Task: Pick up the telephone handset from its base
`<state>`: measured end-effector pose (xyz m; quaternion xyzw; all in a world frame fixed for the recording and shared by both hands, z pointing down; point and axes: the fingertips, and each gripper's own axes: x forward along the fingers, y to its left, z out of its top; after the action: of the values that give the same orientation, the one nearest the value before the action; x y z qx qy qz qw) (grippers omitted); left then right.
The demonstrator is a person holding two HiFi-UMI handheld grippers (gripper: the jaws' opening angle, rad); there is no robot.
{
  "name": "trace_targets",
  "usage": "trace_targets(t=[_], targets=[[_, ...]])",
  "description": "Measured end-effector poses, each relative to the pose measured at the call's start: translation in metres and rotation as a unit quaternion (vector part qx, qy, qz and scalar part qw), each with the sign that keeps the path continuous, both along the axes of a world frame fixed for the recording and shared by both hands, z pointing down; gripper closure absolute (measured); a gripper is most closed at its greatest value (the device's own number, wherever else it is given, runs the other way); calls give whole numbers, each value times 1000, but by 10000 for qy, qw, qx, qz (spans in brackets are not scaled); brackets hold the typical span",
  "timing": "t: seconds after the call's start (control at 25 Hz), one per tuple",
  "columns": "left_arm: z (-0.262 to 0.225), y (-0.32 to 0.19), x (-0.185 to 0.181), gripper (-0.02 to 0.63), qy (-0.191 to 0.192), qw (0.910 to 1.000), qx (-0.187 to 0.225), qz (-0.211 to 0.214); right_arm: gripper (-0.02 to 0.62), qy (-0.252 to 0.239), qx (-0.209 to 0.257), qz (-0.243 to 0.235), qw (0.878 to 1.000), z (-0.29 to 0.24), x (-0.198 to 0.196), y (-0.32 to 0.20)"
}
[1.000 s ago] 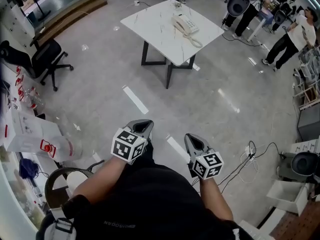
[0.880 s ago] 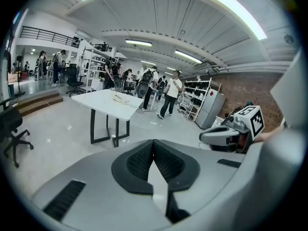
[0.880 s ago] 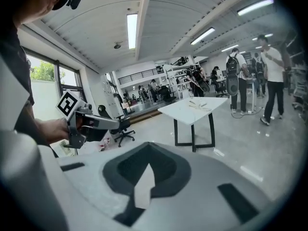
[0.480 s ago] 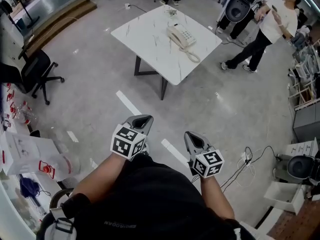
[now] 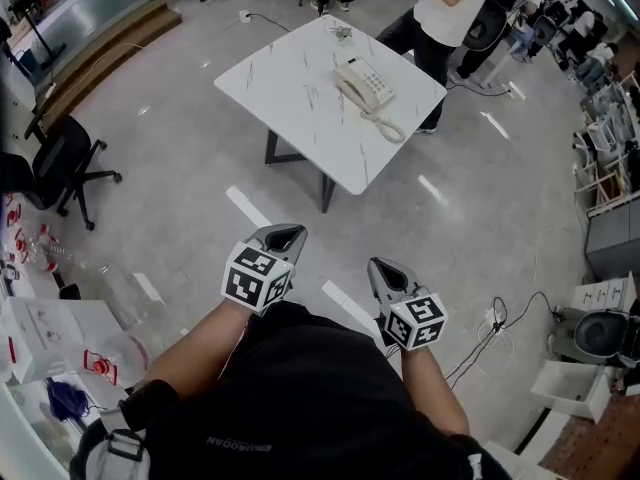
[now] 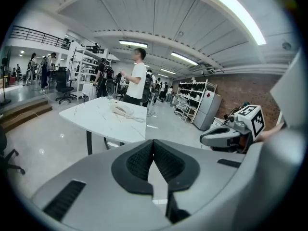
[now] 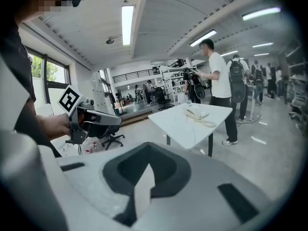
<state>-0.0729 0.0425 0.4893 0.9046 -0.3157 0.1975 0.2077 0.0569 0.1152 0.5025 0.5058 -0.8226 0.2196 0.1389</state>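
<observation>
There are two grippers, both low and near the person's body: the left gripper (image 5: pixel 284 231) and the right gripper (image 5: pixel 384 267) sit side by side and apart, and each has its jaws pressed together with nothing between them. Ahead stands one white table (image 5: pixel 290 78) on a dark frame, turned so that a corner points toward the grippers. On it sits one telephone (image 5: pixel 365 86), on the far right part of the top, with its single handset (image 5: pixel 351 87) lying in the cradle of the base. One coiled cord (image 5: pixel 389 128) trails from the base toward the table's right edge and ends close to it. One small item (image 5: pixel 342 33) that I cannot identify lies at the far corner. One person (image 5: pixel 450 8) stands just behind the table's far right edge. One black office chair (image 5: pixel 62 158) stands well apart to the left. The grey floor between the grippers and the near table corner is open, marked by a white strip (image 5: pixel 247 206). Cables (image 5: pixel 500 318) lie on the floor at the right.
</observation>
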Motion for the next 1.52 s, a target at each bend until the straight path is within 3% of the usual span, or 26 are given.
trace_targets(t=[0.36,0.88,1.2,1.52], targets=[[12,-31,1,604,14,9997,-180,160,594,-58,-176,174,9997,8,-3,-27],[26,-64,11,603,-46,9993,-366,75,594,-150,-242,197,9994,12,19,-77],[30,-121,49,603,-158,9991,-378,-102,594,-180,-249,-46,9995,25,61,-148],[12,-196,85,604,-190,9970,-342,-662,594,-438,-118,-428,9981,4,108,-247]])
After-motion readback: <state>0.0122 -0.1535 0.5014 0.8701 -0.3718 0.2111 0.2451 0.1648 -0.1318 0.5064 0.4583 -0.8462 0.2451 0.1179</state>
